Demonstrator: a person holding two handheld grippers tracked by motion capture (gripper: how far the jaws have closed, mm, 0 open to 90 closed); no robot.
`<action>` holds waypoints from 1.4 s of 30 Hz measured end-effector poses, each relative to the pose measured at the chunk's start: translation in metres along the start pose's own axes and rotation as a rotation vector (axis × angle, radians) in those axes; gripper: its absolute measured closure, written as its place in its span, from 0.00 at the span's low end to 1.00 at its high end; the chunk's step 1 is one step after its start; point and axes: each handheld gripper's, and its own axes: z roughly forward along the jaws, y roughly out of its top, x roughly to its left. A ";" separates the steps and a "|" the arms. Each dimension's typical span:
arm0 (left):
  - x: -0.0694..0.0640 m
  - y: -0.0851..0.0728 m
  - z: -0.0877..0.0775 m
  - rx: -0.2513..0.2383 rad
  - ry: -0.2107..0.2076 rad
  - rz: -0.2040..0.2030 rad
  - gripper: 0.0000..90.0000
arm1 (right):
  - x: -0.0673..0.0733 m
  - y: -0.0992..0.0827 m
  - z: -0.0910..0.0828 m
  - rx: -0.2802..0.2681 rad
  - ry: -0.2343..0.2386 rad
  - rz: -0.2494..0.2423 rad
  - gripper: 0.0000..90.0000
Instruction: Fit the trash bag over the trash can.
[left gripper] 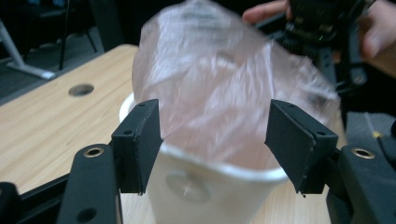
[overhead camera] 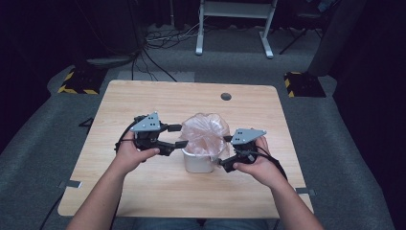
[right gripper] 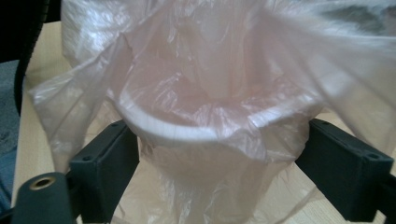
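Note:
A small white bin (overhead camera: 197, 163) stands mid-table, lined with a thin pink plastic bag (overhead camera: 205, 134) that puffs up above its rim. My left gripper (overhead camera: 179, 136) is at the bag's left side, open, its jaws level with the bag's upper part. In the left gripper view its pads (left gripper: 140, 144) flank the bag (left gripper: 215, 84) and the bin's rim (left gripper: 201, 191) without pressing on them. My right gripper (overhead camera: 224, 165) sits low against the bin's right side. In the right gripper view it (right gripper: 217, 177) is open just before the bin (right gripper: 187, 133), where bag film (right gripper: 210, 60) drapes over the rim.
The wooden table (overhead camera: 143, 191) has a round cable hole (overhead camera: 226, 96) near its far edge. Beyond it are a white desk frame (overhead camera: 234, 24), loose cables on the grey floor, and yellow-and-black striped blocks (overhead camera: 76, 81) (overhead camera: 304, 84) at both far corners.

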 end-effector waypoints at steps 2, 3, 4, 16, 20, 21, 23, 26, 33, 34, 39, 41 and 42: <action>0.001 -0.004 0.000 0.017 0.010 -0.001 0.39 | 0.000 -0.002 0.003 0.004 -0.002 0.007 0.14; 0.000 -0.006 0.000 0.019 0.012 -0.007 0.39 | 0.000 -0.004 0.005 0.008 -0.001 0.010 0.13; 0.001 -0.008 -0.001 0.008 0.003 -0.019 0.40 | 0.000 -0.008 0.010 0.015 0.000 0.016 0.14; -0.014 0.025 -0.014 -0.089 0.043 0.056 0.38 | 0.002 -0.002 0.002 0.003 -0.015 -0.008 0.17; -0.015 0.044 -0.013 -0.085 0.033 0.095 0.42 | 0.003 0.005 -0.004 0.000 -0.011 -0.035 0.17; -0.014 0.047 -0.012 -0.082 0.028 0.100 0.42 | 0.003 0.005 -0.004 0.000 -0.011 -0.035 0.17; -0.014 0.053 -0.007 -0.069 0.014 0.110 0.45 | 0.003 0.008 -0.006 0.004 -0.007 -0.047 0.17; -0.012 0.058 0.002 -0.022 -0.026 0.124 0.49 | 0.002 0.015 -0.010 0.013 -0.003 -0.060 0.17; -0.009 0.051 0.025 0.132 -0.018 0.127 0.49 | 0.001 0.022 -0.018 0.035 -0.026 -0.078 0.17; -0.009 0.049 0.027 0.145 -0.010 0.128 0.49 | 0.001 0.022 -0.019 0.039 -0.030 -0.079 0.17; -0.016 0.035 0.017 0.153 0.005 0.114 0.43 | 0.002 0.021 -0.021 0.039 -0.037 -0.073 0.17; -0.016 0.030 0.008 0.121 0.013 0.080 0.42 | 0.002 0.019 -0.023 0.031 -0.034 -0.065 0.17; -0.015 0.028 0.004 0.110 0.024 0.072 0.43 | 0.001 0.018 -0.023 0.025 -0.035 -0.060 0.17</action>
